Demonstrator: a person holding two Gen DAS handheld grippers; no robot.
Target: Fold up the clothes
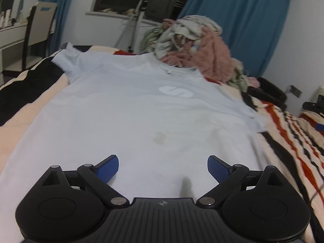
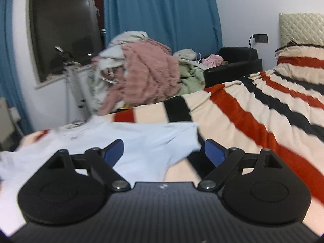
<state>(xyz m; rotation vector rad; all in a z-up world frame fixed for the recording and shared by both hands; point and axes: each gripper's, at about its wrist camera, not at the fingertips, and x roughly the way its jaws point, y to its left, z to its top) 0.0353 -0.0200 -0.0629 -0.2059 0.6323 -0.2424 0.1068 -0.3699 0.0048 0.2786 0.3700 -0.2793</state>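
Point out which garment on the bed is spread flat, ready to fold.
The light blue T-shirt, lying flat on the striped blanket before both open grippers. The others, such as the pink garment, sit crumpled in a pile behind it.

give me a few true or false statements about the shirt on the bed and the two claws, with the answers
1. The pale blue short-sleeved t-shirt lies spread flat on the cream, red and black striped blanket. True.
2. The left claw is clamped on the shirt's hem. False: its blue pads stand wide apart with nothing between them.
3. A heap of unfolded clothes with a pink fuzzy garment sits beyond the shirt's collar. True.
4. The right claw is shut. False: it is open, near the shirt's sleeve.
5. The curtains are red. False: they are blue.
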